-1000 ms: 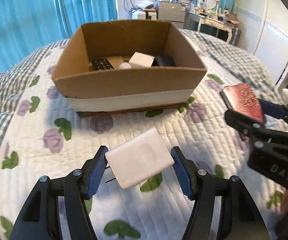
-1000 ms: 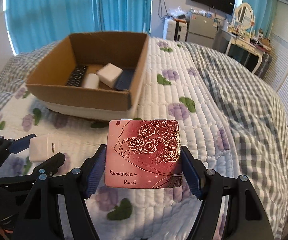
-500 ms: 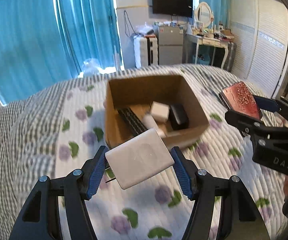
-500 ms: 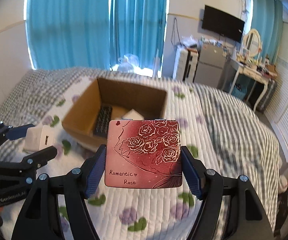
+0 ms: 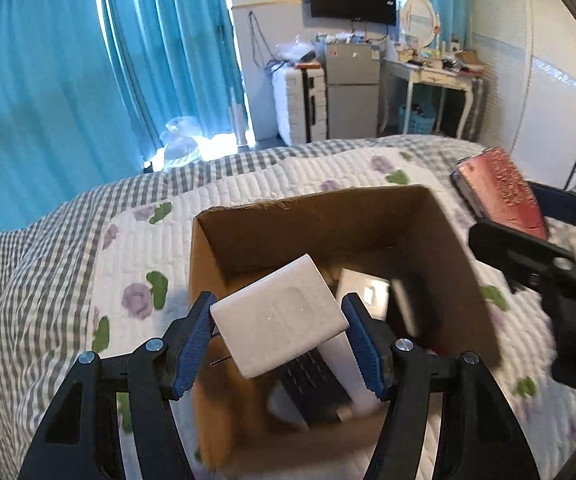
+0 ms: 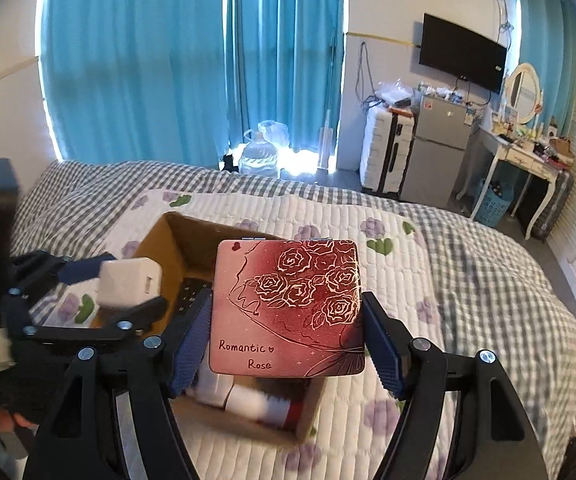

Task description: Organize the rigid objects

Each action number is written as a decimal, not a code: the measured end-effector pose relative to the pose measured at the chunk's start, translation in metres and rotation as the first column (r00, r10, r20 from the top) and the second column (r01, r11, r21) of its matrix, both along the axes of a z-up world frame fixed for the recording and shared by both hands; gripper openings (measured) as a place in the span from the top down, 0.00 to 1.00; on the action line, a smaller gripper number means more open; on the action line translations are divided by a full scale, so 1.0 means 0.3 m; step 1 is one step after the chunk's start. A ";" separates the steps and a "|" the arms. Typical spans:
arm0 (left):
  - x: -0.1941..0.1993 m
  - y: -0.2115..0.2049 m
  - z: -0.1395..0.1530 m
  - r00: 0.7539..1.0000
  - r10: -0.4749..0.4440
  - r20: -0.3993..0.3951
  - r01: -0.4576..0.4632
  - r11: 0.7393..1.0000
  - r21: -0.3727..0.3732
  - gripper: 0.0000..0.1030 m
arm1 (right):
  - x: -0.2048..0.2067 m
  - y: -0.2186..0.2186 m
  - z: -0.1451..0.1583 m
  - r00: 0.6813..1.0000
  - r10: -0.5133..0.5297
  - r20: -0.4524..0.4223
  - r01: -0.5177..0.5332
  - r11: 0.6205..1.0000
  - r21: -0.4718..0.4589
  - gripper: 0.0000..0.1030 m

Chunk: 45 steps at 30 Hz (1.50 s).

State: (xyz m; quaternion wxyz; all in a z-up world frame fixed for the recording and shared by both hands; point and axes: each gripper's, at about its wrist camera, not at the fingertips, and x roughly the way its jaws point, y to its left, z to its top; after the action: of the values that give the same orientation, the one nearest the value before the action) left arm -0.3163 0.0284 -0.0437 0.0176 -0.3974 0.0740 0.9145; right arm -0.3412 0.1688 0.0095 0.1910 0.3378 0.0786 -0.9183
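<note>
Left gripper [image 5: 279,338] clenched on white charger [image 5: 277,326], lower center, prob for dropping into cardboard box [image 5: 440,232]. Right gripper [image 6: 288,350] grasping rose compact [image 6: 288,308], same plan.

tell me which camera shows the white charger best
The left wrist view: the white charger sits face-on between the left gripper pads, over the cardboard box. The right wrist view shows it small at the left edge, side-on, with its port visible.
</note>
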 end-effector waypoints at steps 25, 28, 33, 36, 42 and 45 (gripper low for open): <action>0.117 -0.080 0.063 0.997 0.043 -0.071 -0.041 0.999 0.034 0.12 | -0.060 0.009 -0.114 0.998 0.023 0.054 -0.023 1.000 0.003 0.31; 0.140 -0.117 0.082 0.995 0.057 -0.085 -0.052 0.997 0.058 0.12 | -0.054 -0.029 -0.140 0.996 0.032 0.078 -0.034 0.999 0.019 0.31; 0.136 -0.159 0.075 0.992 0.086 -0.087 -0.079 0.994 0.076 0.12 | -0.106 -0.120 -0.227 0.986 0.049 0.159 -0.058 0.997 0.052 0.31; 0.125 -0.176 0.055 0.993 0.088 -0.081 -0.080 0.992 0.094 0.12 | -0.164 -0.155 -0.281 0.981 0.019 0.191 -0.035 0.996 0.077 0.31; 0.114 -0.200 0.024 0.992 0.090 -0.084 -0.080 0.990 0.120 0.12 | -0.295 -0.154 -0.332 0.971 -0.071 0.226 0.049 0.993 0.104 0.30; 0.112 -0.205 0.013 0.993 0.093 -0.079 -0.081 0.988 0.134 0.12 | -0.294 -0.147 -0.325 0.979 -0.062 0.194 0.042 0.993 0.106 0.19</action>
State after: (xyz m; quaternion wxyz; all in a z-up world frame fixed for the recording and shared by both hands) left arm -0.2827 -0.0331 -0.0398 0.0005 -0.3591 -0.0028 0.9333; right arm -0.4294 0.1247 -0.0879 0.1562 0.4384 0.0970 -0.8798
